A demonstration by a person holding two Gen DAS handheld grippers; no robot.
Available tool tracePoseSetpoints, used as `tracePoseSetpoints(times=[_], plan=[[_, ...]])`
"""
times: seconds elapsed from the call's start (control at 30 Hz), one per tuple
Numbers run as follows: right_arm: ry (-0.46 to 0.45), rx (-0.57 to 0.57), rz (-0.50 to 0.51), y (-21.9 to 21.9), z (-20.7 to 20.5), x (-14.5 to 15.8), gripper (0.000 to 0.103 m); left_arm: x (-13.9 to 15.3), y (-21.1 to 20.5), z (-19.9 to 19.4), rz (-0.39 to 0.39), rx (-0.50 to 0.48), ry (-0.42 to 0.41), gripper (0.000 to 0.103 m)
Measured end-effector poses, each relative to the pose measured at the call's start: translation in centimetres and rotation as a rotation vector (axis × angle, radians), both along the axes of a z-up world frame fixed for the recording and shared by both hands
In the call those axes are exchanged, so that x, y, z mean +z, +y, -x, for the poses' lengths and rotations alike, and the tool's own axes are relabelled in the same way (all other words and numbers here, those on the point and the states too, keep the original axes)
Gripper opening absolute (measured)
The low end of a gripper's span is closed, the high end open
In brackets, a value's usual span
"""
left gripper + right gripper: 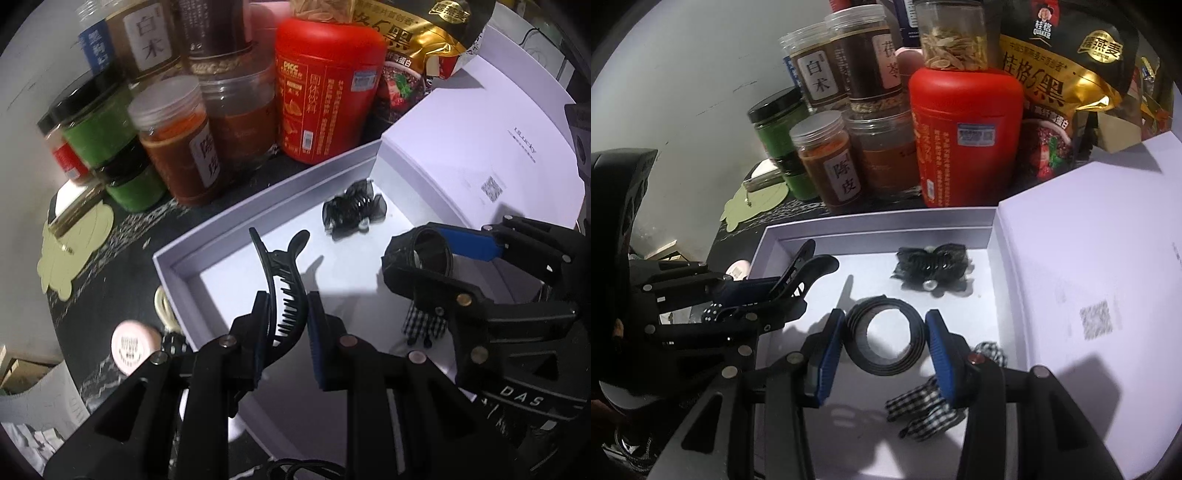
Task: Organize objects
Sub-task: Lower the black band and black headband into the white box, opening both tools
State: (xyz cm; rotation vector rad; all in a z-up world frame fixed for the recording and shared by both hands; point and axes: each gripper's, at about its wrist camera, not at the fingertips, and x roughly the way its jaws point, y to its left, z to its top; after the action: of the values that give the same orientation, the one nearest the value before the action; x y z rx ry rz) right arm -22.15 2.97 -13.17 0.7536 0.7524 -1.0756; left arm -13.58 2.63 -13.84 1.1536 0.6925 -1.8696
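Nearest your left lens, your left gripper (286,332) has its jaws narrowed onto a long black hair clip (282,280), whose toothed edge sits between the pads while its curved tips reach toward 12 o'clock over the white box (173,266). In your right view, the right gripper (882,341) pinches a coiled black ring (884,336) between its blue pads (940,352), both sides touching it, just above the box floor.

The open box rests on a dark, speckled tabletop (122,236). Inside it, a black ruffled hair bow (932,269) lies at 12 o'clock from the ring, and a black-and-white checked bow (923,402) at 5 o'clock, partly under the right finger. The box's white lid (1089,258) lies at 3 o'clock. Behind the box, from 10 to 1 o'clock, stand labelled jars (829,162), a red canister (964,140) and a gold-and-black oat bag (1067,74), against a pale wall (683,74). A pale green mat (70,251) lies at 9 o'clock.

Both grippers slant steeply down over the box, side by side.
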Motion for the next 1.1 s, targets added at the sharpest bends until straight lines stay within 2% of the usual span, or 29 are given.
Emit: tracePoseSetpoints(times=[0.3, 0.57, 0.87, 1.1], plan=[[0.025, -0.005, -0.026, -1.7, 0.9, -1.0, 0.045, -1.2, -1.8, 1.6, -0.014, -0.036, -0.033, 0.019], [0.064, -0.035, -0.077, -3.1, 1.4, -2.7, 0.045, -2.4, -2.9, 2.7, -0.058, -0.05, -0.06, 0.019], [0.107, -0.029, -0.089, -3.3, 0.9, -3.0, 0.045, -3.6, -4.1, 2.4, -0.131, 0.008, -0.073, 0.02], [0.111, -0.059, -0.096, -3.4, 1.0, -2.7, 0.046, -3.1, -3.9, 1.8, -0.118, 0.02, -0.057, 0.02]])
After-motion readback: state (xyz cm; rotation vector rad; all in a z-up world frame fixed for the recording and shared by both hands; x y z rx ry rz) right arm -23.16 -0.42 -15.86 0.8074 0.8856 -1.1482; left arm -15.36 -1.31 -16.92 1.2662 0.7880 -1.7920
